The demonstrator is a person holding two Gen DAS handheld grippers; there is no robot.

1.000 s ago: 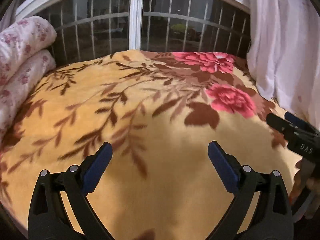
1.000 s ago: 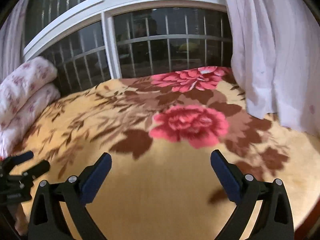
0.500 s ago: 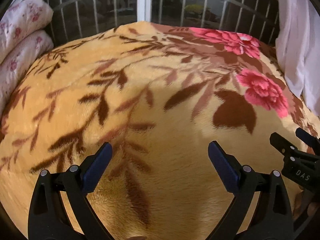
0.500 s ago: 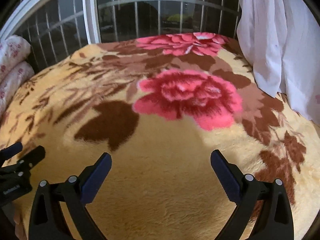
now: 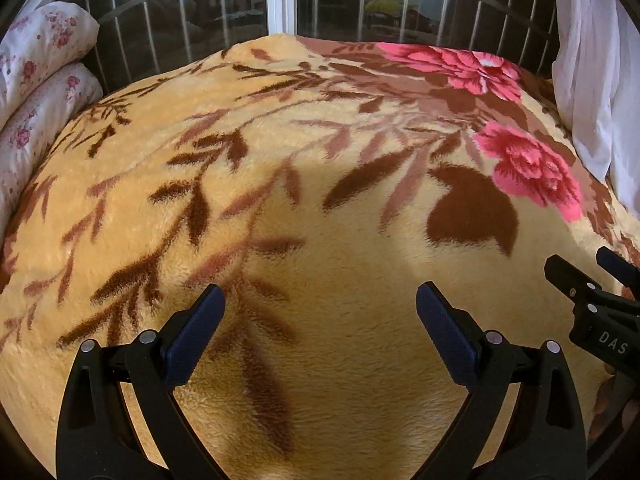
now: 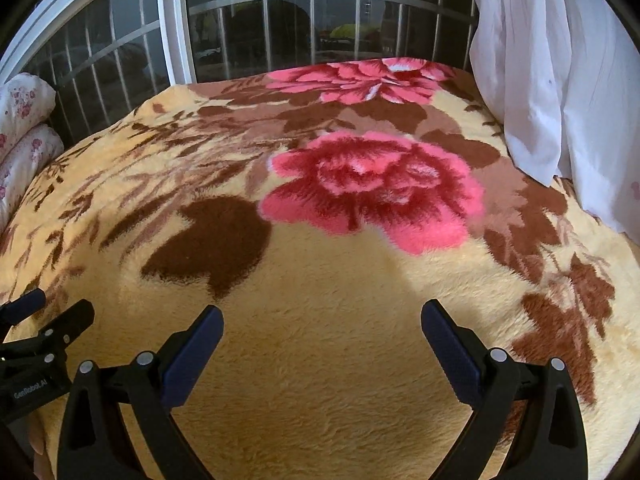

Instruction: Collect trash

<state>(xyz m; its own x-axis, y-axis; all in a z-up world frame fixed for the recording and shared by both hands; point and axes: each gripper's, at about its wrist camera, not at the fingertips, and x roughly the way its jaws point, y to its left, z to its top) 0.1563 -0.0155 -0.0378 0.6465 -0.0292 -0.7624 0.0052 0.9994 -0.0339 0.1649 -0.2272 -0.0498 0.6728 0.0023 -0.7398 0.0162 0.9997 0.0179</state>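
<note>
No trash shows in either view. My left gripper (image 5: 320, 300) hangs open low over a yellow fleece blanket (image 5: 312, 208) printed with brown leaves and pink roses, nothing between its blue pads. My right gripper (image 6: 322, 314) is open too, above the same blanket (image 6: 320, 360) just in front of a big pink rose (image 6: 372, 188). Each gripper appears in the other's view: the right one (image 5: 592, 276) at the right edge, the left one (image 6: 48, 308) at the left edge. They hover side by side.
The blanket covers a bed that ends at a barred window (image 5: 280, 0). Folded white bedding with pink flowers (image 5: 36, 80) is stacked at the far left. A white curtain (image 6: 560, 80) hangs along the right side of the bed. A hand (image 5: 616, 408) shows at the lower right.
Both grippers have moved forward and tipped down toward the blanket, so the window has slid up out of view. Both stay open and empty.
</note>
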